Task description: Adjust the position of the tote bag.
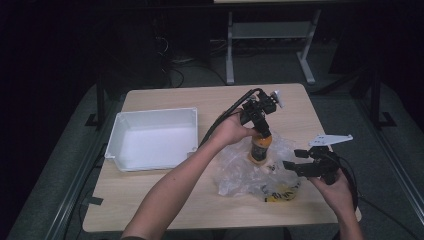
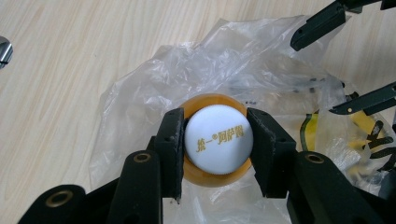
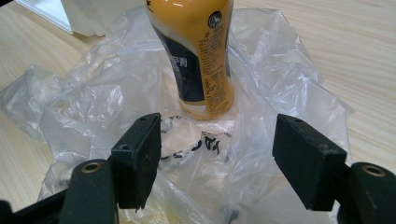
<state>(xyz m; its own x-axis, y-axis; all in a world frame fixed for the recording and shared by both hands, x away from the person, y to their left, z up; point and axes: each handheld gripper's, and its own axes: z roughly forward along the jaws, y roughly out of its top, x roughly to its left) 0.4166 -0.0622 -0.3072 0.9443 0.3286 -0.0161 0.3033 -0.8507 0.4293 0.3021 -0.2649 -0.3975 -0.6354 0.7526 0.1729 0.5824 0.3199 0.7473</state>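
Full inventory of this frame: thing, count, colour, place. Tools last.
bottle: 1, orange with white cap and dark label, upright on the bag, right of table centre
bag: 1, clear plastic with yellow and black print, crumpled under the bottle
bin: 1, white, left half of the table
table: 1, light wood
left tool: 1, black, above the bottle, pads closed on its cap
right tool: 1, black, open, low over the bag's near edge, facing the bottle
forearms: 2, coming in from the bottom edge of the high view
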